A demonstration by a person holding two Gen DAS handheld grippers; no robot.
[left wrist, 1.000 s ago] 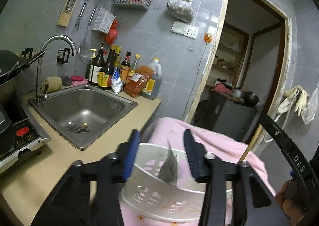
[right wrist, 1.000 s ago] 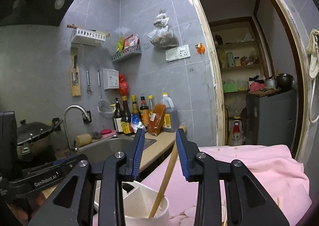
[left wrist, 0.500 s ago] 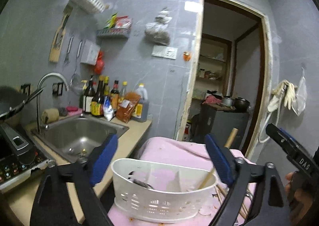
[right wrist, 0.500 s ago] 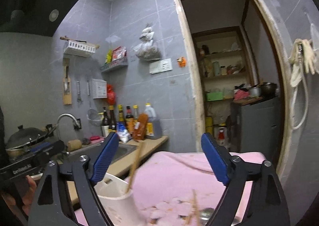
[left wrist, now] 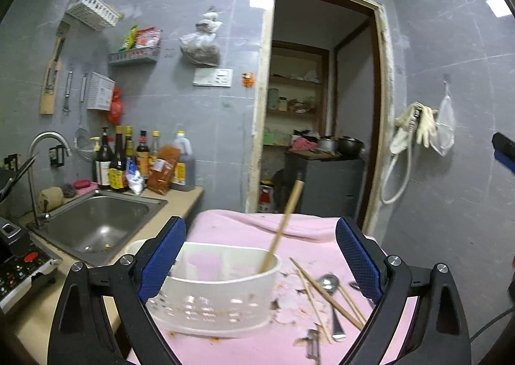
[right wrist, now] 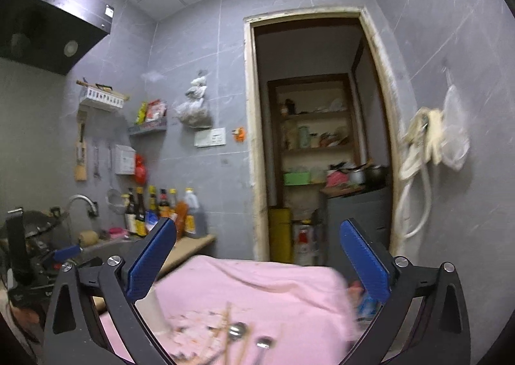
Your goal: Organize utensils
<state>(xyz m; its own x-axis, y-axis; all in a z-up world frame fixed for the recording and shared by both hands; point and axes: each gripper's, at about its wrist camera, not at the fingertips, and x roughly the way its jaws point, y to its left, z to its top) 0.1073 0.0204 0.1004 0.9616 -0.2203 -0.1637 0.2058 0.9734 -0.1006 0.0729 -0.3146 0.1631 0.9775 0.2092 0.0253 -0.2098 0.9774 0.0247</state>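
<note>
the white utensil caddy [left wrist: 219,294] stands on the pink cloth [left wrist: 257,233] that covers the desk, directly ahead of the left claw [left wrist: 260,268] and low between its two blue-padded fingers [left wrist: 162,258]; the caddy's left end lies just beside, possibly touching, the left pad, while the right pad is well apart from it. a wooden-handled utensil [left wrist: 283,223] leans upright in the caddy's right compartment, its handle tilted to the right. wooden chopsticks [left wrist: 325,291] and a metal spoon [left wrist: 330,287] lie loose on the cloth just right of the caddy, inside the span of the left claw. the left claw is spread wide and holds nothing. the right claw [right wrist: 257,265] is likewise spread wide and holds nothing; in its view, which is motion-blurred, chopsticks [right wrist: 227,323] and two round metal utensil ends [right wrist: 238,329] lie on the pink cloth [right wrist: 273,287] below and between its fingers [right wrist: 151,265], untouched. a steel sink [left wrist: 96,226] with a curved tap sits left of the cloth, with sauce bottles [left wrist: 119,162] at its rear edge. bottle labels are too small to read; no legible writing is visible.
</note>
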